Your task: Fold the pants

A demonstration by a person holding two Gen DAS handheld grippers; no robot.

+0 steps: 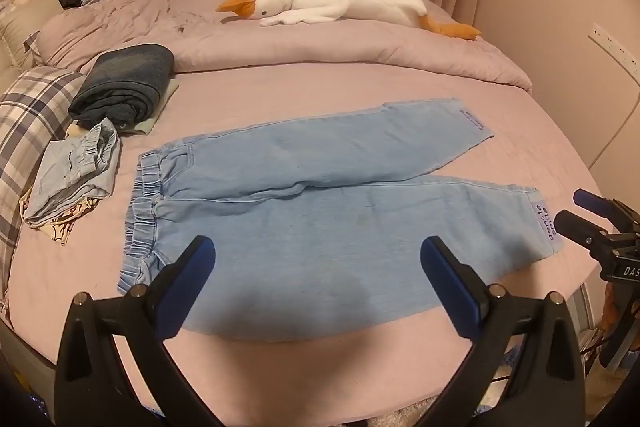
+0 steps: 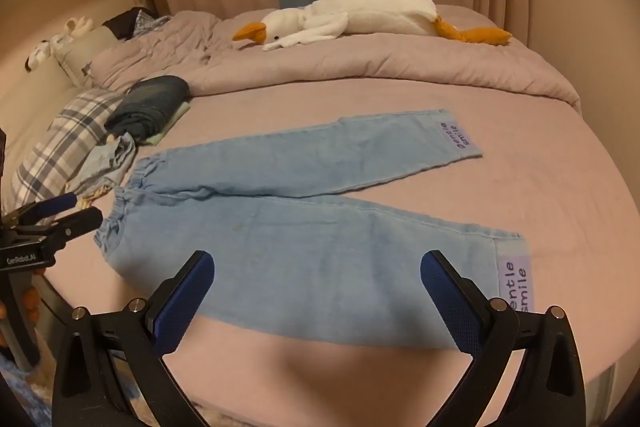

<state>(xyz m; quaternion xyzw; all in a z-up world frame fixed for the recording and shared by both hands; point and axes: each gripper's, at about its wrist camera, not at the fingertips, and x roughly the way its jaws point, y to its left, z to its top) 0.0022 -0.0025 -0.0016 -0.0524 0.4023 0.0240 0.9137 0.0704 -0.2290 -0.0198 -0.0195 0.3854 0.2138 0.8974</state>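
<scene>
Light blue denim pants [image 1: 320,203] lie flat on the pink bed sheet, elastic waistband to the left, two legs spread to the right, each cuff with a purple label. They also show in the right wrist view [image 2: 304,227]. My left gripper [image 1: 318,259] is open and empty, hovering over the near leg close to the waistband. My right gripper [image 2: 318,271] is open and empty, hovering over the near leg toward its cuff. The right gripper also shows at the right edge of the left wrist view [image 1: 576,211], and the left gripper at the left edge of the right wrist view [image 2: 84,209].
A folded dark garment [image 1: 124,87] and a crumpled pale blue garment [image 1: 76,175] lie left of the waistband beside a plaid pillow [image 1: 28,123]. A rumpled duvet [image 1: 320,47] with a white plush goose [image 1: 340,3] lies behind. The bed's near edge [image 1: 320,399] is just below the grippers.
</scene>
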